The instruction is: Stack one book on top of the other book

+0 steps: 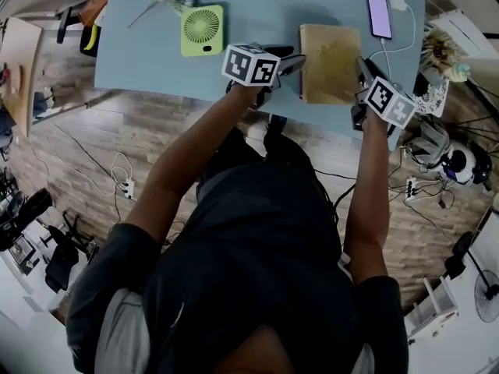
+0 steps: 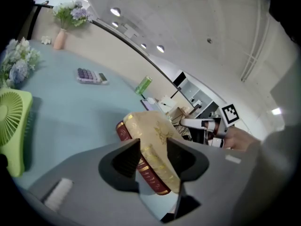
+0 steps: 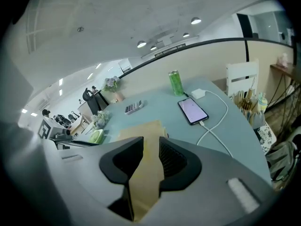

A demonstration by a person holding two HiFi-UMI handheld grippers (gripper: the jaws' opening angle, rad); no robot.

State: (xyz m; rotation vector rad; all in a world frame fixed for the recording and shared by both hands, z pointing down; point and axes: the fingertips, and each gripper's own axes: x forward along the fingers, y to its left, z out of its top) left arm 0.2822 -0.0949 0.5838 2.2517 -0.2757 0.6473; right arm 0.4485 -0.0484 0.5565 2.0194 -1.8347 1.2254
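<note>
In the head view the left gripper (image 1: 290,66) and the right gripper (image 1: 361,70) reach in from opposite sides of a tan book (image 1: 331,61). The book is over the near part of the light-blue table (image 1: 257,6), its cover facing up. The left gripper meets the book's left edge and the right gripper its right edge. A green fan (image 1: 202,29) stands well to the left, and a phone (image 1: 380,15) lies just beyond the book's far right corner.

In the left gripper view the jaws are closed on two books at once. The tan book lies on top of a red book (image 2: 123,132) with gilt bands on its spine, and both fill the gap between the jaws. I cannot tell whether the pair rests on the table or is raised off it.

In the right gripper view the jaws pinch the tan book's edge, with the cover running away from them toward the fan.
</note>
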